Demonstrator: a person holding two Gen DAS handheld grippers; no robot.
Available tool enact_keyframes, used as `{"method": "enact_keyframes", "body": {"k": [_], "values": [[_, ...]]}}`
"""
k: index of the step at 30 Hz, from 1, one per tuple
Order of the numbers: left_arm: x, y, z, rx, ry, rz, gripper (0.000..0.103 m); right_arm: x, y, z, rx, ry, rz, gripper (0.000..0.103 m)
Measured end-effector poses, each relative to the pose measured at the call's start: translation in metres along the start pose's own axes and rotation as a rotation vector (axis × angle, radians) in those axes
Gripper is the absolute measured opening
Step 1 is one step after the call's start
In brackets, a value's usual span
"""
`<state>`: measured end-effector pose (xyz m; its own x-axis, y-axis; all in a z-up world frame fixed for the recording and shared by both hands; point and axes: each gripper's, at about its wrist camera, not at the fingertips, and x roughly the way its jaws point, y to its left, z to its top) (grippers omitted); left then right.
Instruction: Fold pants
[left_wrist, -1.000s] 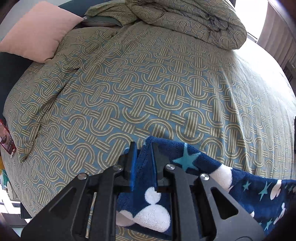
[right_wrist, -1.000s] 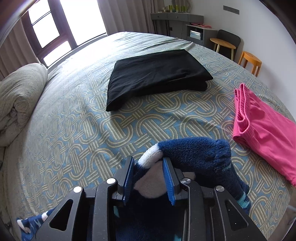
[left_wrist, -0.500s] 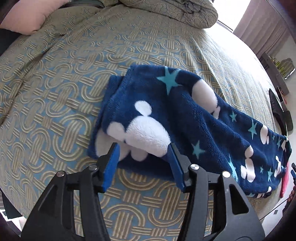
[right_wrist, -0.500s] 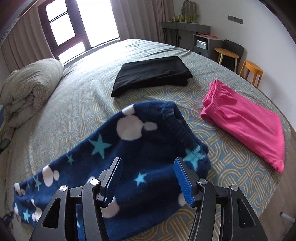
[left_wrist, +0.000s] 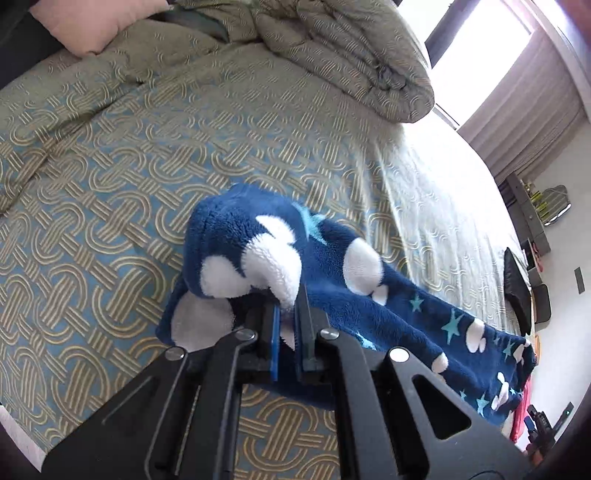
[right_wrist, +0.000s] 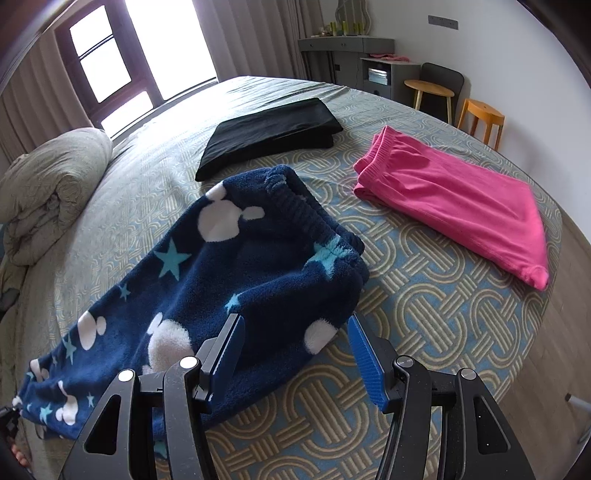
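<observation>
- Where both views look down, a bed (right_wrist: 436, 280) with a looped blue-and-tan cover fills most of the scene
- a rolled duvet (left_wrist: 354, 55) in the same print lies at its head, near a bright window (right_wrist: 110, 62), with a pale pink pillow (left_wrist: 96, 22) beside it
- navy fleece pants (right_wrist: 221, 280) with white mouse heads and teal stars stretch across the cover, waistband end toward the black and pink piles, leg end trailing off to the lower left of the right view
- pink pants (right_wrist: 461, 199) lie folded well apart to the right of the navy pair
- black pants (right_wrist: 269, 133) lie folded beyond them, nearer the window
- a grey cabinet (right_wrist: 354, 55), a dark chair and two wooden stools (right_wrist: 480, 118) stand by the far wall
- left gripper (left_wrist: 286, 314) is clamped on a bunched white-and-navy fold at the leg end of the pants, its jaws having just been closing, and that end rises in a hump off the cover
- right gripper (right_wrist: 295, 345) hangs just over the near edge of the waist end with jaws apart; fleece shows between its blue pads (right_wrist: 364, 356), which do not press on it
</observation>
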<state>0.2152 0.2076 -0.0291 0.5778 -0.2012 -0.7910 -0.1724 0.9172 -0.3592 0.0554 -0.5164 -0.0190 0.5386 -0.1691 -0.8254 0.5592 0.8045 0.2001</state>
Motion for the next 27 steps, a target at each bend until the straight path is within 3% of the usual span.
{"method": "enact_keyframes", "body": {"k": [3,7,9,17,19,23,25,27], "values": [[-0.005,0.002,-0.008,0.052,0.003,0.055,0.009,0.008,0.001,0.0,0.009,0.002,0.018,0.059],[0.034,0.03,-0.022,0.053,0.1,0.176,0.013,0.027,0.004,-0.006,0.046,0.044,0.083,0.059],[0.044,0.042,-0.034,0.009,0.138,0.179,0.013,0.035,0.004,-0.008,0.055,0.067,0.095,0.059],[0.037,0.036,-0.026,0.027,0.082,0.173,0.013,0.036,-0.033,-0.003,0.124,0.04,0.054,0.059],[0.035,0.028,-0.016,0.028,0.072,0.176,0.013,0.036,-0.039,0.006,0.117,0.024,0.05,0.059],[0.03,0.014,-0.007,0.044,0.039,0.203,0.013,0.036,-0.022,0.044,-0.063,-0.059,-0.002,0.059],[0.026,0.011,-0.005,0.036,0.028,0.214,0.013,0.041,-0.014,0.066,-0.104,-0.084,0.022,0.059],[0.021,0.011,-0.005,0.037,0.02,0.241,0.013,0.056,-0.008,0.087,-0.11,-0.047,0.08,0.059]]}}
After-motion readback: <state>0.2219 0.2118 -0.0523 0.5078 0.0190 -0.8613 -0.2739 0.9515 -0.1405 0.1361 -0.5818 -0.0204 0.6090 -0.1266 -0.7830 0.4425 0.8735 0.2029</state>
